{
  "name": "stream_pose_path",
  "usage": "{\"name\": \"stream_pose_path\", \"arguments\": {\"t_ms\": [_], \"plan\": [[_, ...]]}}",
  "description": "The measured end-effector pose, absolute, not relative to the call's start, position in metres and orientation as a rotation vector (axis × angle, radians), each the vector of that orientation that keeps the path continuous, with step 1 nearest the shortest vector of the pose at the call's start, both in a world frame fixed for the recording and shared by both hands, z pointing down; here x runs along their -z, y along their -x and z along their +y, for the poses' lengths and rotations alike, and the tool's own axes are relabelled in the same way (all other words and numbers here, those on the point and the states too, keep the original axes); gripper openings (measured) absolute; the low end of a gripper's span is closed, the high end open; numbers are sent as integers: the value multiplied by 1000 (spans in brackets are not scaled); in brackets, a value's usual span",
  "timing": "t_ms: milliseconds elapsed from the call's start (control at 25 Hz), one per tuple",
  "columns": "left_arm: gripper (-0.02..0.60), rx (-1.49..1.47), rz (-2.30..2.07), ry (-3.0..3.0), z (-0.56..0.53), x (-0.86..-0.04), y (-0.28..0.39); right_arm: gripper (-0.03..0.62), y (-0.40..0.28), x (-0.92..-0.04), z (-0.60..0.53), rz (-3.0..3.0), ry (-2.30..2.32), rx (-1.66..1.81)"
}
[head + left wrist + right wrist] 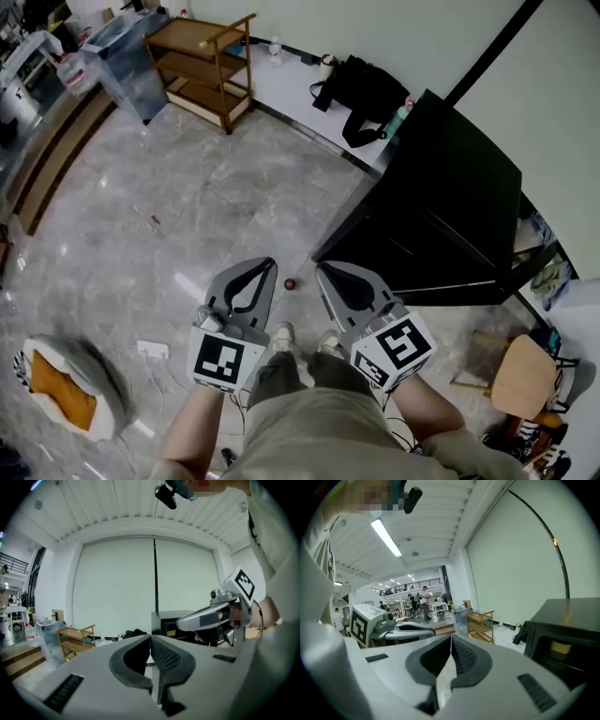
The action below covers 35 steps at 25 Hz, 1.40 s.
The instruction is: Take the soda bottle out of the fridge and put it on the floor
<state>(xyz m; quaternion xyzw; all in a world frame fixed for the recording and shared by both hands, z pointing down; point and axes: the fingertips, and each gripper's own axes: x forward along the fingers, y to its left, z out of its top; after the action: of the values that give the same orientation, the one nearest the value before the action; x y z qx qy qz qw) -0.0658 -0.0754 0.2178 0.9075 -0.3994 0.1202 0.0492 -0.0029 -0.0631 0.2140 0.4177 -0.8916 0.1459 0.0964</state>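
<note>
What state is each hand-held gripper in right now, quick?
Left hand-held gripper: closed, holding nothing.
Right hand-held gripper: closed, holding nothing.

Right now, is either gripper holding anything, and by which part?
Nothing is held. The left gripper and the right gripper both have their jaws shut together, with nothing between them.

Illumination is bright, even and diffuse. A ceiling light strip (386,537) supplies overhead light in the right gripper view. The polished floor (169,216) shows soft glare streaks in the head view. Both gripper views exhibit strong barrel distortion with black vignetted corners; the nearest foreground surfaces render slightly soft.
</note>
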Motion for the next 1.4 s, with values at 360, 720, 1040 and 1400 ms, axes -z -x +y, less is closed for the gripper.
{"name": "stream_pose_path", "arguments": {"t_ms": [360, 720, 1040, 1400], "plan": [[8, -198, -1252, -2848, -46, -136, 75, -2, -6, -114, -43, -2686, -1331, -119], [8, -115, -1228, -2955, -11, -81, 70, -2, -6, -29, 8, -2669, -1362, 223], [8, -104, -1171, -3040, 15, -43, 61, -2, -24, 7, 43, -2688, -1500, 296], [8, -101, -1041, -3156, 27, -16, 18, -2, -78, 13, 72, -2622, -1683, 293]]}}
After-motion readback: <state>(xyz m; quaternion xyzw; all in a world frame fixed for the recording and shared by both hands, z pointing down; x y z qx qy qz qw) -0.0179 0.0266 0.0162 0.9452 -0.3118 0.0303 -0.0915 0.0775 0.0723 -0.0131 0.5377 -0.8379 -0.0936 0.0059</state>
